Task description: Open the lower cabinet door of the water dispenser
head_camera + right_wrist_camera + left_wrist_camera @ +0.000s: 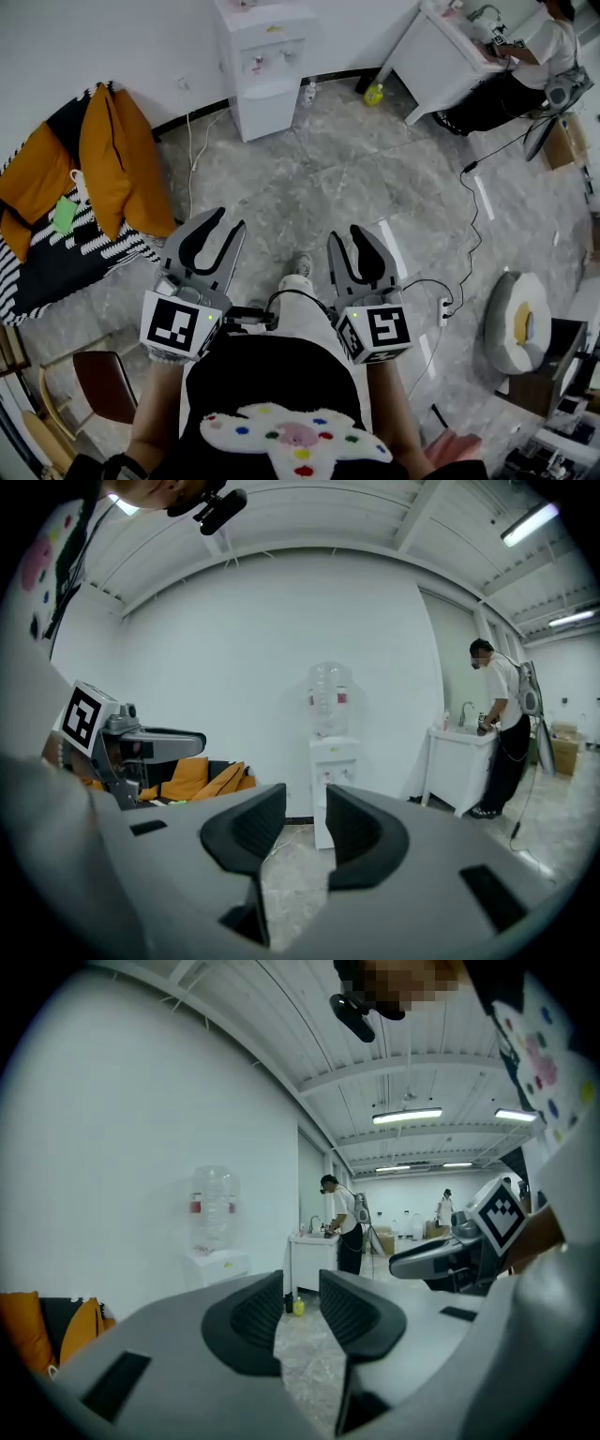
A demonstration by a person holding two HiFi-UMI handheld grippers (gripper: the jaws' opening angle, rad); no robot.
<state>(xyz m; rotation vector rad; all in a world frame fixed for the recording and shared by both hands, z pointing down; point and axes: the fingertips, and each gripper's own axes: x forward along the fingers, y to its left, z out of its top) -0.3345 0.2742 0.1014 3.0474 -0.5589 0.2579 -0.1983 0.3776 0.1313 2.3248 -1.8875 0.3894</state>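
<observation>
Standing on the grey marble floor (328, 178), the person holds the left gripper (228, 223) and the right gripper (347, 234) side by side, both aimed toward the water dispenser (265, 70); each gripper's jaws stand slightly spread, with only floor visible between them. The water dispenser stands upright against the white wall, well apart from both grippers, with a clear bottle (330, 700) on top; its lower cabinet door (269, 114) is closed and untouched; orange cushions (112, 159) lie left of it in the head view
</observation>
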